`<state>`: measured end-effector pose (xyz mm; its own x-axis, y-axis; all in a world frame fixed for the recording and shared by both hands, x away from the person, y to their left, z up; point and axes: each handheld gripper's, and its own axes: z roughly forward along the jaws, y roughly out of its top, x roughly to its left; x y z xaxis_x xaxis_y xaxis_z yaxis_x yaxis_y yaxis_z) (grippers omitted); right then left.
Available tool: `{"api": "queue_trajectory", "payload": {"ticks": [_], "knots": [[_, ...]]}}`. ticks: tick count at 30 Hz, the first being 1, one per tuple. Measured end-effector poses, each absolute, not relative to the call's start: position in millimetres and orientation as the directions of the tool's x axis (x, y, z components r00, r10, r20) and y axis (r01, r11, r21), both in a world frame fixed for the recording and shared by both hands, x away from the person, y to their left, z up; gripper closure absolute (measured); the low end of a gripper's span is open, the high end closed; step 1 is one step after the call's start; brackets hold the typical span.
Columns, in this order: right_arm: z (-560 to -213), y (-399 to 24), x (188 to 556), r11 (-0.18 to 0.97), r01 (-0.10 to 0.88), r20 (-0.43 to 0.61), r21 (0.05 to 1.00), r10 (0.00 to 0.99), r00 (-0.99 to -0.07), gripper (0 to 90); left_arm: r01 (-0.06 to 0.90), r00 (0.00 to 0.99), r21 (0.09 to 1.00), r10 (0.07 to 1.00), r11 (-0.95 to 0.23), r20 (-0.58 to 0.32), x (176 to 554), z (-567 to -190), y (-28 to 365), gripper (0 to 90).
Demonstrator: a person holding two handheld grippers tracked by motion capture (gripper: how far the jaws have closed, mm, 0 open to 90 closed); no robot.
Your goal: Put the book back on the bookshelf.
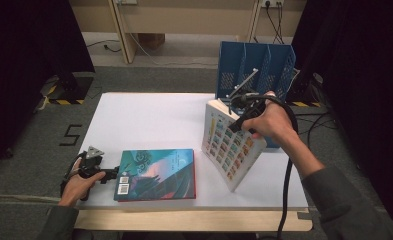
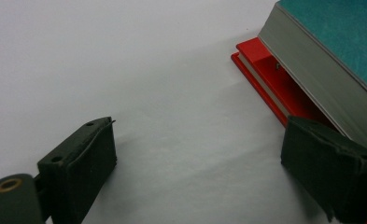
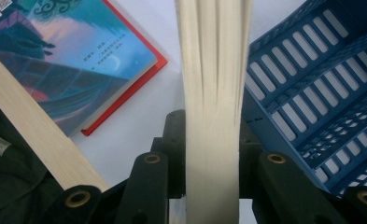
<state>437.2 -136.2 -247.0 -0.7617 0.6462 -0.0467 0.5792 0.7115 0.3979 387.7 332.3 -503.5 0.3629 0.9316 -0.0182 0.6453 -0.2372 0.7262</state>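
A white book (image 1: pixel 231 147) with a grid of small coloured pictures on its cover stands tilted on the white table (image 1: pixel 149 115), just in front of the blue file rack (image 1: pixel 256 67). My right gripper (image 1: pixel 234 102) is shut on its top edge; in the right gripper view both jaws press on the cream page block (image 3: pixel 214 70). A teal illustrated book (image 1: pixel 156 174) lies flat near the front edge on top of a red-covered book (image 2: pixel 274 79). My left gripper (image 1: pixel 115 172) rests on the table at the teal book's left side, open, with bare table between its jaws (image 2: pixel 200 172).
The blue file rack (image 3: pixel 321 84) has slotted dividers and stands at the table's far right. The table's wooden front edge (image 3: pixel 36 135) runs below the teal book (image 3: pixel 74 56). Cables trail over the floor behind and to the right.
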Motion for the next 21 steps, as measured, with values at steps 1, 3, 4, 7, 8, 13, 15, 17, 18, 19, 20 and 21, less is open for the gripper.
{"api": "queue_trajectory", "payload": {"ticks": [1, 3, 4, 7, 8, 13, 15, 17, 18, 19, 20, 21], "knots": [[-246.1, -135.0, 434.0, 0.72, 0.57, -0.053, 0.395, 0.638, -0.768, 73.7, 0.644, 0.363, 0.727, 0.932, -0.237, -0.018, 387.6, -503.6, 332.2, 9.2], [-243.8, -134.4, 428.6, 0.737, 0.555, -0.067, 0.386, 0.623, -0.779, 73.7, 0.644, 0.363, 0.728, 0.931, -0.237, -0.018, 387.6, -503.7, 332.4, 9.1], [-243.8, -134.4, 428.6, 0.737, 0.555, -0.067, 0.386, 0.623, -0.779, 73.7, 0.644, 0.363, 0.728, 0.931, -0.237, -0.018, 387.6, -503.7, 332.4, 9.1], [-239.6, -139.2, 419.1, 0.744, 0.551, -0.069, 0.377, 0.616, -0.785, 73.7, 0.643, 0.364, 0.728, 0.931, -0.237, -0.018, 387.6, -503.8, 332.5, 9.2], [-239.2, -141.2, 417.4, 0.749, 0.544, -0.069, 0.379, 0.609, -0.79, 73.7, 0.643, 0.364, 0.728, 0.931, -0.237, -0.019, 387.7, -503.7, 332.5, 9.1], [-245.0, -149.1, 415.0, 0.744, 0.561, -0.037, 0.363, 0.613, -0.789, 73.4, 0.645, 0.363, 0.726, 0.932, -0.237, -0.018, 387.8, -503.7, 332.1, 8.9], [-246.8, -150.9, 417.0, 0.728, 0.571, -0.019, 0.379, 0.623, -0.782, 73.3, 0.645, 0.362, 0.727, 0.932, -0.236, -0.018, 387.7, -503.7, 332.0, 8.8], [-247.8, -153.8, 419.4, 0.715, 0.582, -0.008, 0.388, 0.634, -0.773, 72.9, 0.643, 0.362, 0.728, 0.932, -0.236, -0.018, 387.6, -503.9, 332.0, 8.8], [-248.3, -156.5, 420.5, 0.696, 0.598, 0.009, 0.397, 0.649, -0.761, 72.8, 0.644, 0.363, 0.728, 0.932, -0.237, -0.018, 387.7, -503.8, 332.1, 8.7], [-249.1, -159.4, 422.0, 0.682, 0.607, 0.022, 0.409, 0.657, -0.753, 72.6, 0.644, 0.362, 0.728, 0.932, -0.237, -0.018, 387.8, -503.8, 332.0, 8.7], [-249.1, -159.4, 422.0, 0.682, 0.607, 0.022, 0.409, 0.657, -0.753, 72.6, 0.644, 0.362, 0.728, 0.932, -0.237, -0.018, 387.8, -503.8, 332.0, 8.7], [-249.9, -161.8, 423.0, 0.67, 0.613, 0.036, 0.419, 0.662, -0.748, 72.6, 0.644, 0.363, 0.728, 0.932, -0.236, -0.018, 387.7, -503.9, 332.0, 8.7]]}}
